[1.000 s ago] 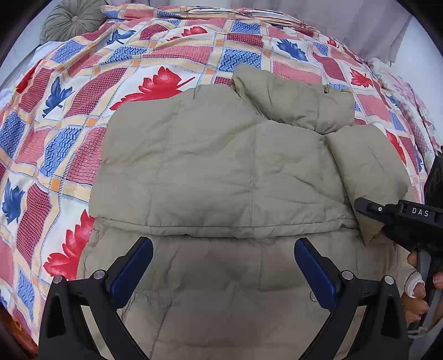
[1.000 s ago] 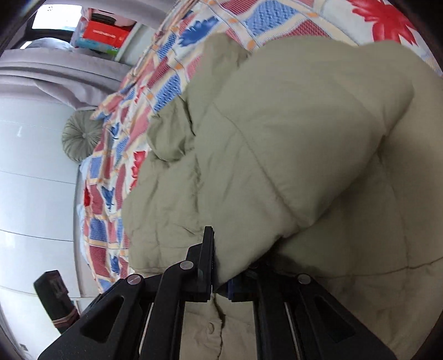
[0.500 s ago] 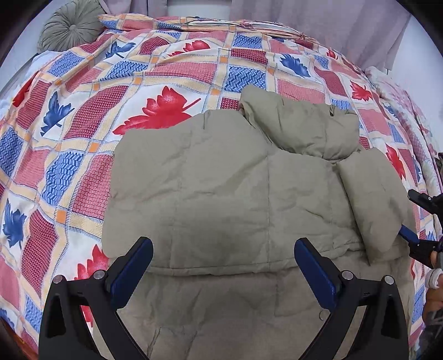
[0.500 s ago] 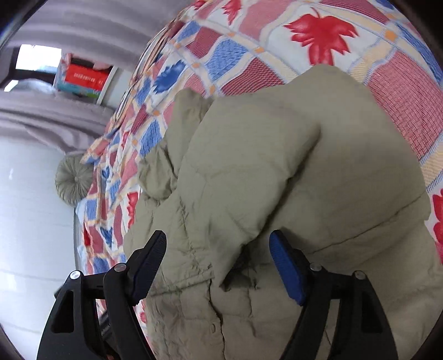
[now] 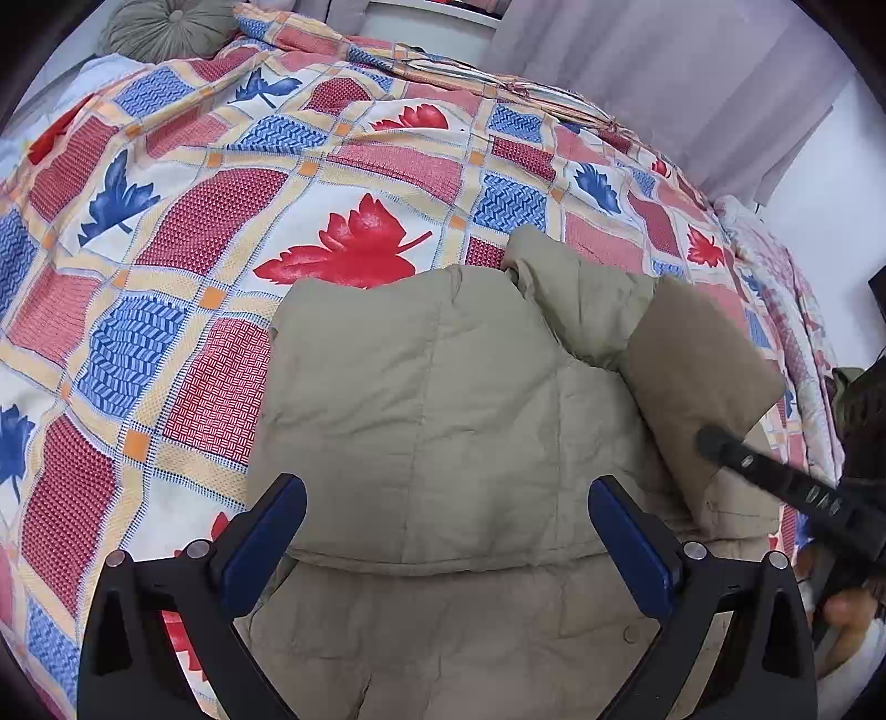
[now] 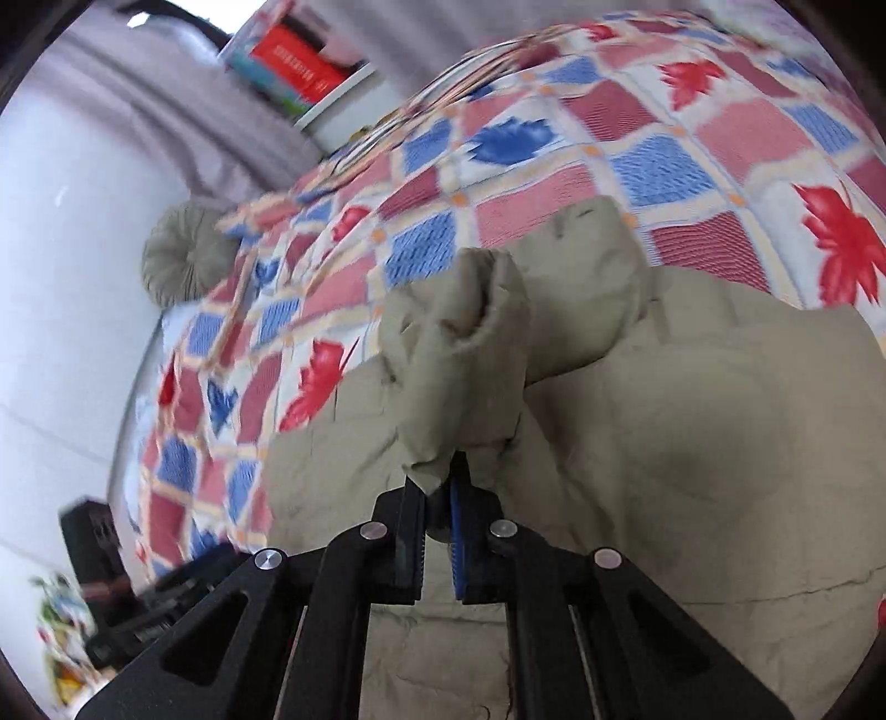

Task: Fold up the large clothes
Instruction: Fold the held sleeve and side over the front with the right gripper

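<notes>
A khaki padded jacket lies on the bed, its left part folded over the body. It also fills the right wrist view. My left gripper is open and empty, hovering over the jacket's near part. My right gripper is shut on the cuff end of the jacket's sleeve and holds it lifted. In the left wrist view the right gripper reaches in from the right at the raised sleeve.
The bed wears a quilt patterned with red and blue leaves. A round grey-green cushion lies at its far left corner. Curtains hang behind. A shelf with books stands beyond the bed.
My right gripper opened half a second ago, then shut on the sleeve's cuff end and lifted it. The left gripper drew back and up, staying open.
</notes>
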{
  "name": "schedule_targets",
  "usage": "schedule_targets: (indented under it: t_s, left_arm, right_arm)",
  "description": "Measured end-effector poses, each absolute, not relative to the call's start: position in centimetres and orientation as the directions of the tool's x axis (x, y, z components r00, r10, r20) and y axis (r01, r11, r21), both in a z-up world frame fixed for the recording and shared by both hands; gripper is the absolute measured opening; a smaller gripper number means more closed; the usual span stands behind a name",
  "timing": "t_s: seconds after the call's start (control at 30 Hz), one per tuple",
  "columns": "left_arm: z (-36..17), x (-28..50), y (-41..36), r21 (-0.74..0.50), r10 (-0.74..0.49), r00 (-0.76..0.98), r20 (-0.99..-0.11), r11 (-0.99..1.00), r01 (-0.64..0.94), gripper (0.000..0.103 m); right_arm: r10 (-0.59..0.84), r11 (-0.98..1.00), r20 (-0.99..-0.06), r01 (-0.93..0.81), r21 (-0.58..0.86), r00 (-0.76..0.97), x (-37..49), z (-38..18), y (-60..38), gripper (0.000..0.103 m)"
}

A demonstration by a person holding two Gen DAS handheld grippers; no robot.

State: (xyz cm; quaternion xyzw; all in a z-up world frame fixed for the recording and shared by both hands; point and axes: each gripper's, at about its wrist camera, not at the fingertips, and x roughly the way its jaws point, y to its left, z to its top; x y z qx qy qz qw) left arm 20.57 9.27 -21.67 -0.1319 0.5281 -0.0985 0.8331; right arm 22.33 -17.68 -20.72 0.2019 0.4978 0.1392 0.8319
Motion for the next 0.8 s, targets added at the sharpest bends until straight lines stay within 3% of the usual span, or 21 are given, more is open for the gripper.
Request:
schedule_targets:
  t_s: [0.2,0.27,0.33,0.37,0.5,0.57,0.6,0.7,0.73,0.77,0.8]
  left_arm:
    - [-22.3,21.1,9.3,-0.441,-0.415,0.394,-0.82,0.897,0.026,0.102]
    - [-22.6,21.6,8.1,-0.472,-0.456,0.372,-0.809,0.88,0.051,0.102]
    - [-23.0,22.2,6.9,-0.5,-0.491,0.351,-0.797,0.863,0.07,0.102]
    - [-23.2,22.5,6.2,-0.513,-0.506,0.342,-0.792,0.855,0.077,0.102]
    - [-24.7,24.1,3.1,-0.538,-0.542,0.294,-0.787,0.837,0.103,0.102]
    - [-25.7,24.9,1.6,-0.537,-0.546,0.267,-0.794,0.836,0.113,0.1]
    - [-26.3,25.3,0.8,-0.538,-0.549,0.249,-0.798,0.835,0.119,0.089]
    - [-28.0,26.1,-1.3,-0.52,-0.533,0.199,-0.822,0.846,0.117,0.082]
    - [-28.4,26.2,-1.9,-0.526,-0.539,0.193,-0.82,0.842,0.12,0.074]
    - [-28.6,26.4,-2.3,-0.53,-0.544,0.183,-0.819,0.839,0.121,0.05]
    - [-28.9,26.5,-2.9,-0.537,-0.549,0.165,-0.819,0.836,0.114,0.019]
  right_arm:
    - [0.364,0.931,-0.874,-0.103,0.349,0.323,20.5,-24.8,-12.5,0.01]
    - [0.394,0.919,-0.872,-0.092,0.384,0.291,19.6,-25.4,-13.0,0.021]
    - [0.405,0.913,-0.862,-0.075,0.402,0.305,18.5,-24.9,-14.1,0.055]
    - [0.405,0.911,-0.854,-0.067,0.407,0.326,17.7,-24.3,-15.1,0.059]
    - [0.369,0.915,-0.852,0.013,0.402,0.37,15.1,-23.1,-20.1,0.058]
    - [0.32,0.919,-0.869,0.097,0.381,0.377,13.5,-23.5,-23.8,0.039]
    - [0.296,0.924,-0.882,0.126,0.362,0.366,12.9,-23.8,-25.3,0.023]
    - [0.214,0.938,-0.919,0.193,0.287,0.331,10.8,-25.4,-29.4,0.016]
    - [0.187,0.944,-0.926,0.201,0.262,0.328,10.4,-25.8,-30.2,0.016]
    - [0.166,0.947,-0.929,0.208,0.243,0.33,10.2,-26.1,-31.0,0.016]
    - [0.144,0.95,-0.931,0.218,0.225,0.335,10.0,-26.5,-31.8,0.015]
